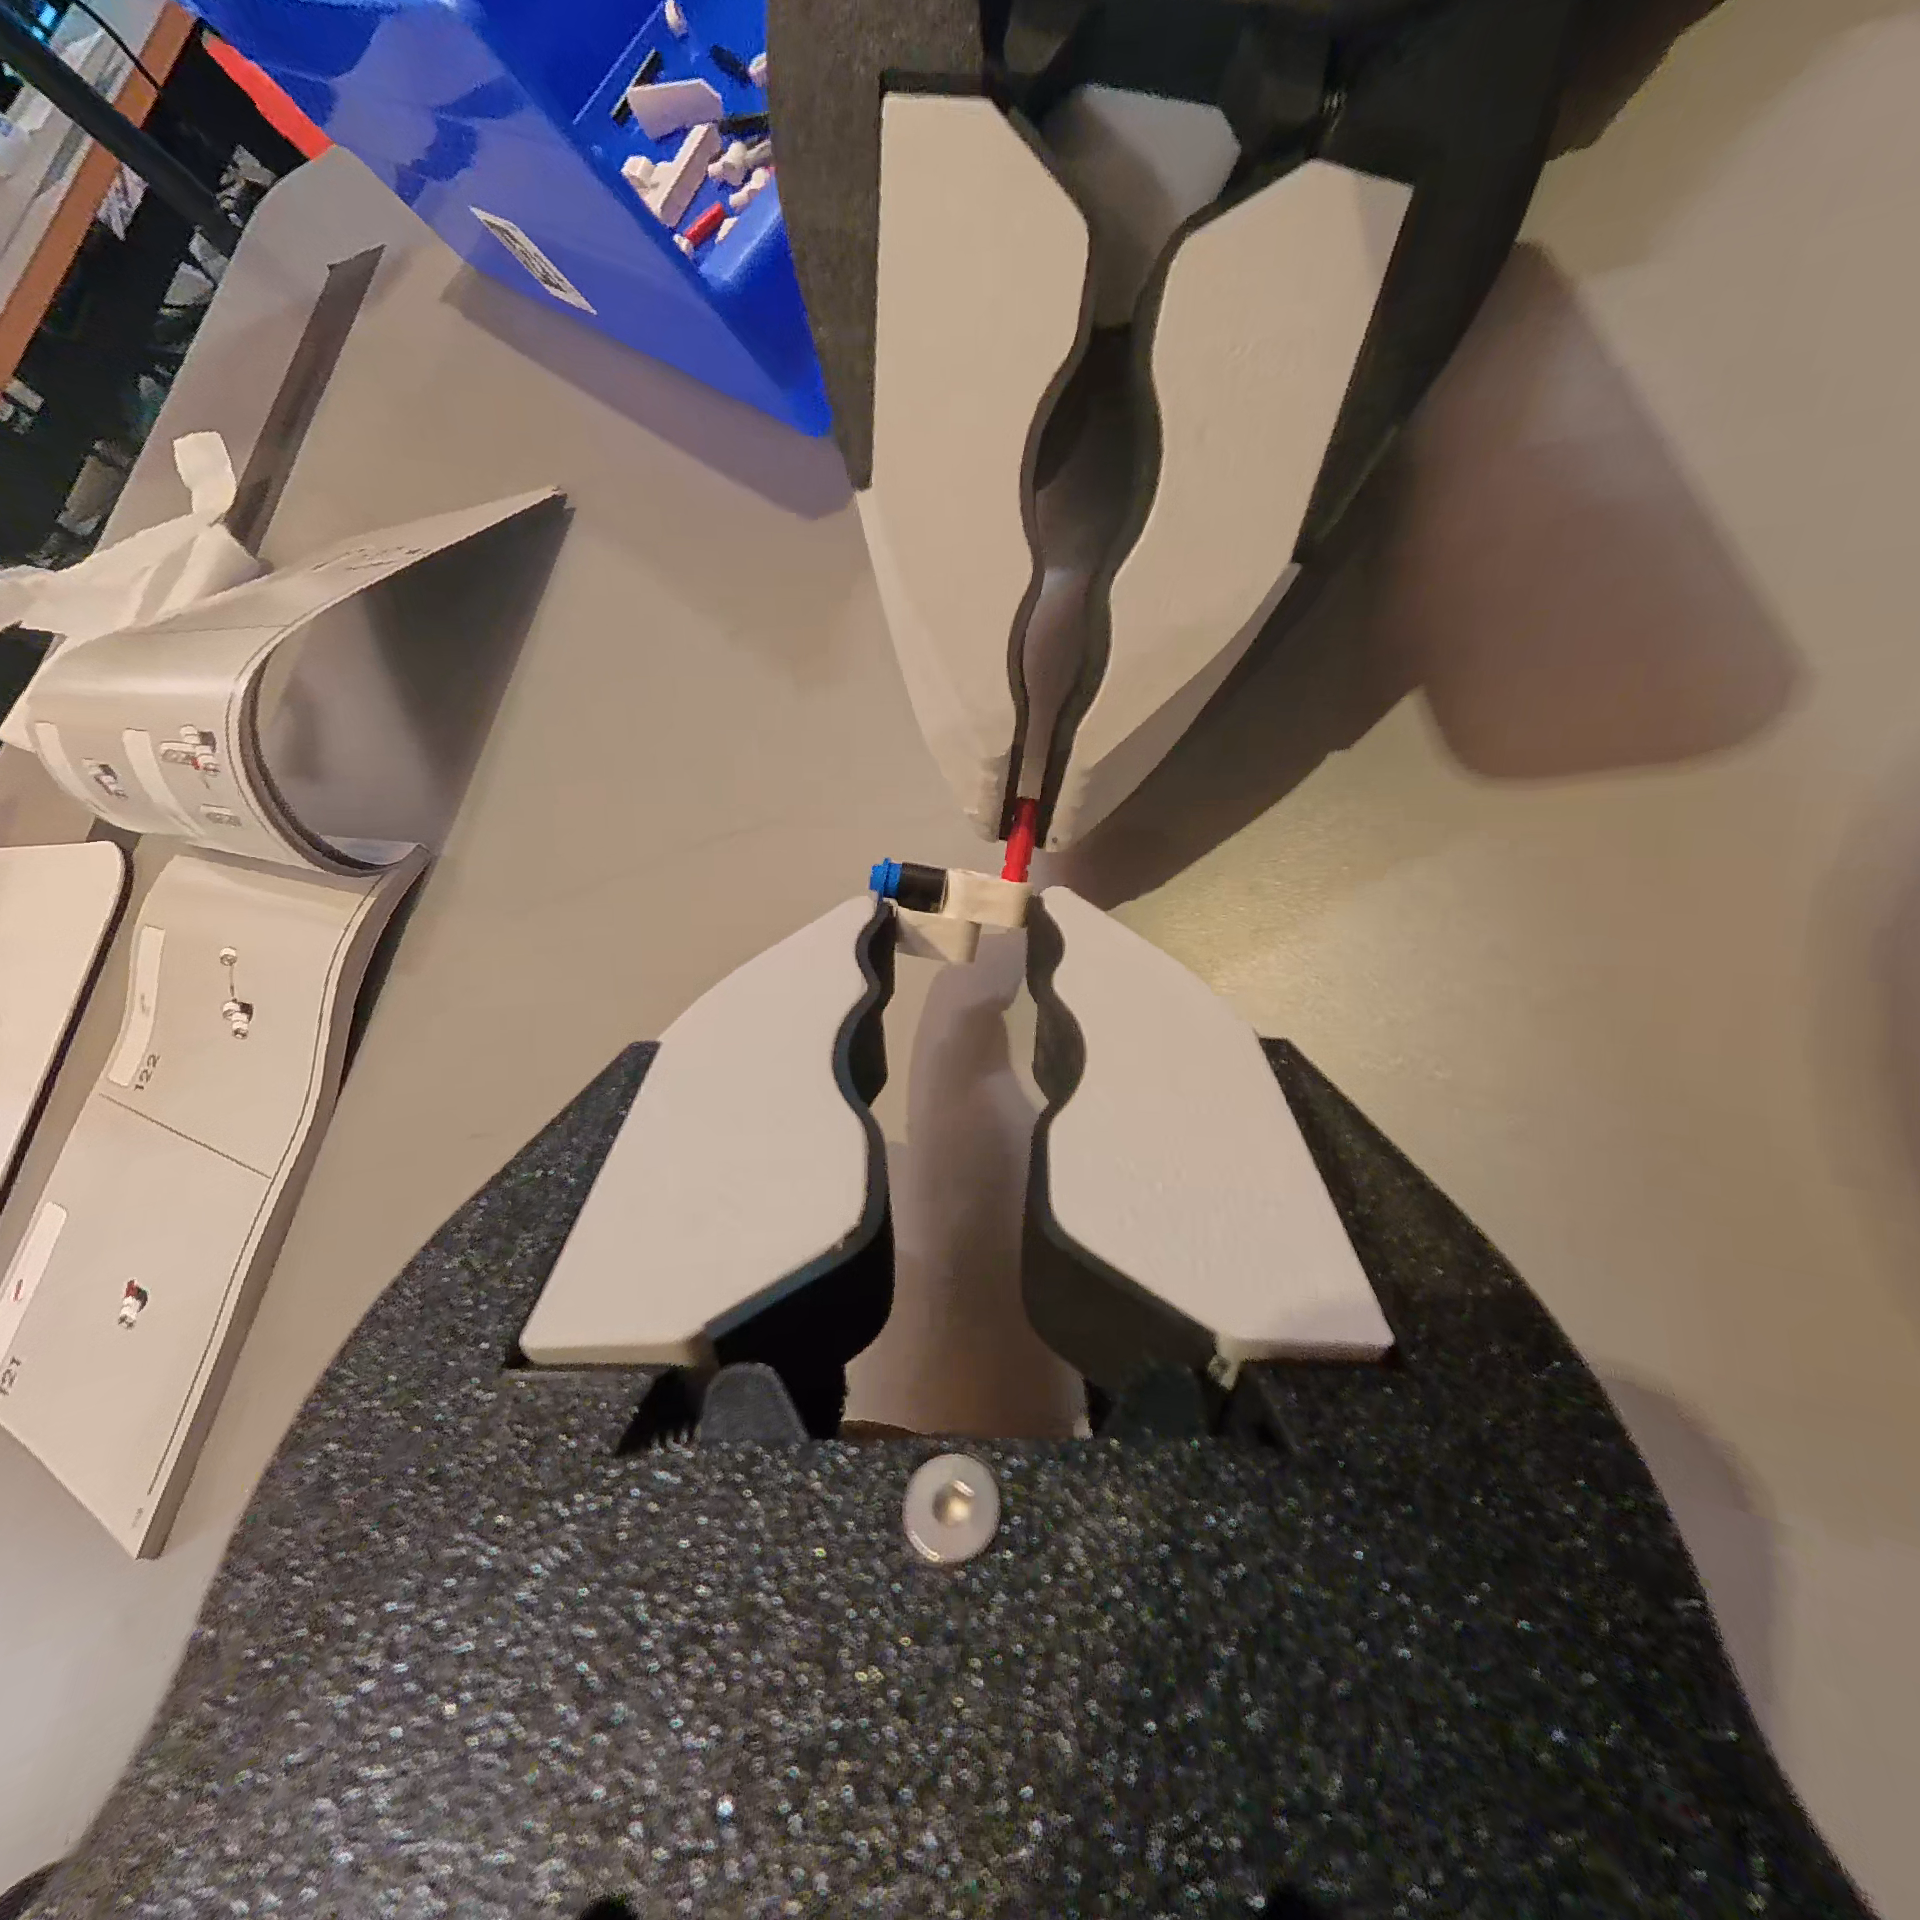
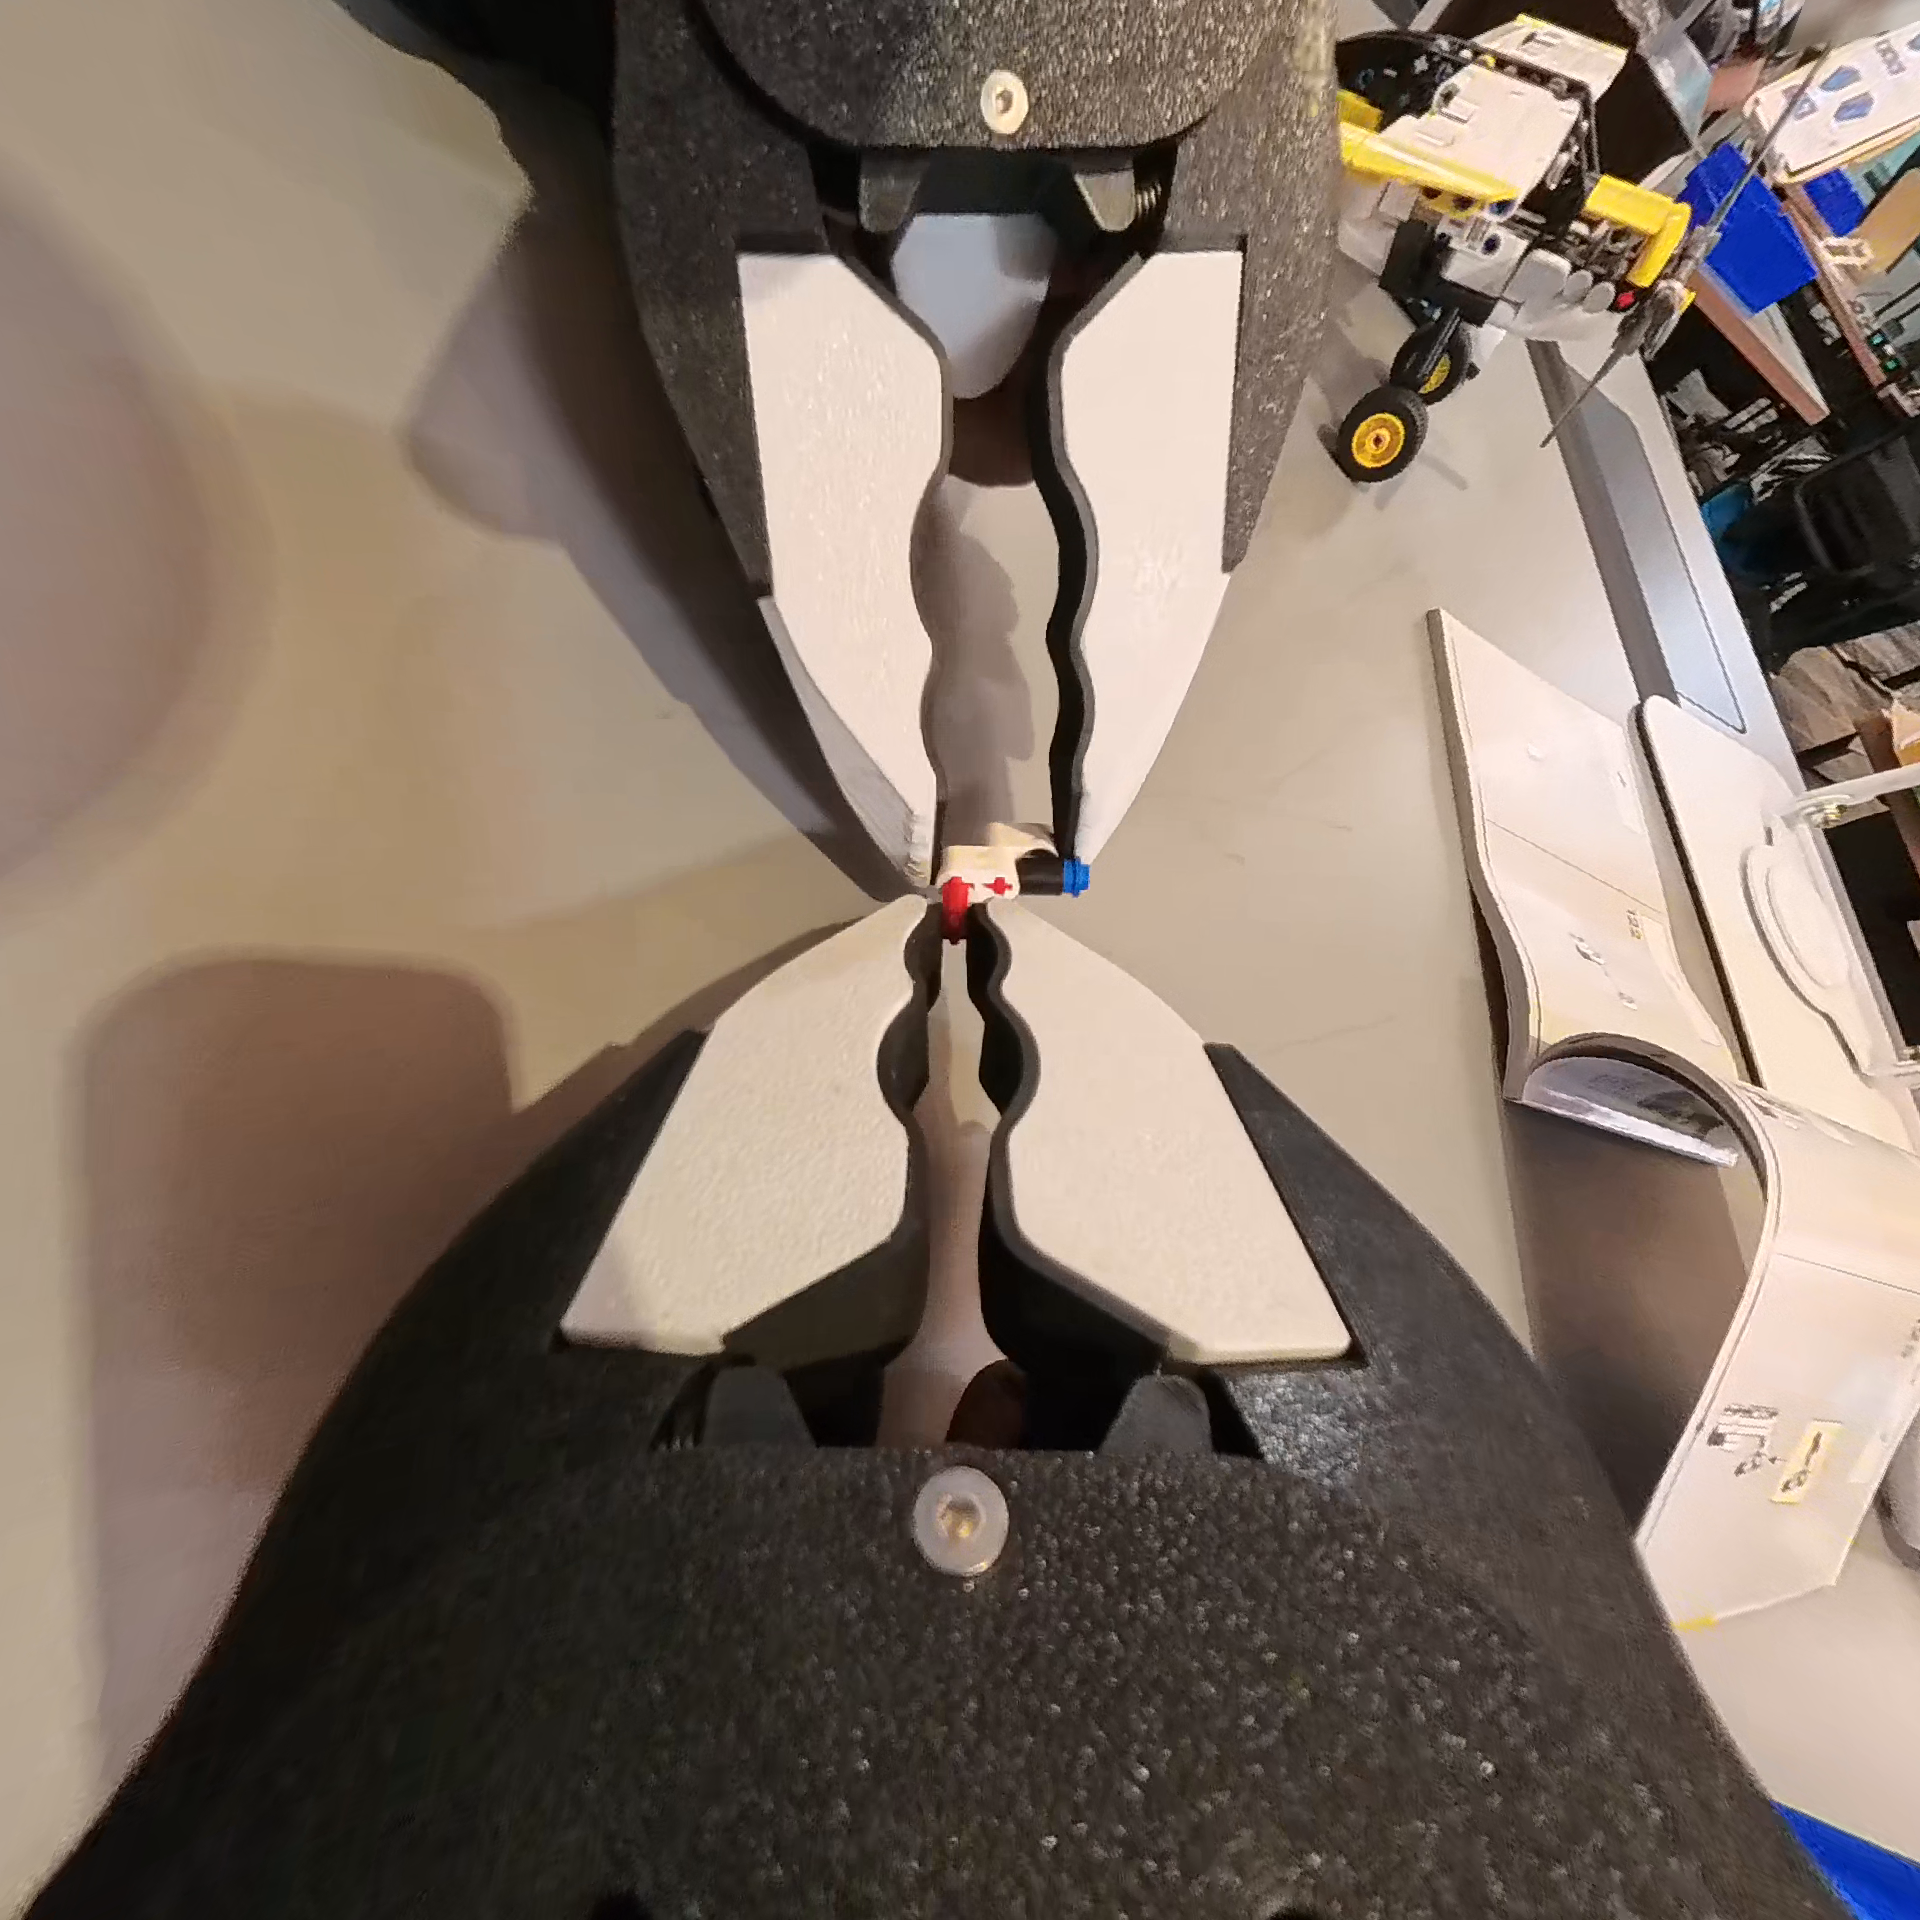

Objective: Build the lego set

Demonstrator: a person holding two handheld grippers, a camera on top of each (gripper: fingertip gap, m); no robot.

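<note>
My left tool (image 1: 956,914) is closed partway on a small white connector piece (image 1: 961,914), both pads against its sides; a black sleeve with a blue pin tip (image 1: 883,878) juts out past my left finger. My right tool (image 2: 954,930) is nearly shut, pinching a short red axle (image 2: 952,914) whose far end meets the white connector's hole. The two tools face each other tip to tip above the pale grey surface (image 1: 1558,1039), the pieces held in the air between them. An open instruction booklet (image 1: 208,1039) lies to one side, a blue bin of loose parts (image 1: 665,187) sits farther back, and a yellow-and-white brick-built vehicle (image 2: 1475,208) stands well apart.
</note>
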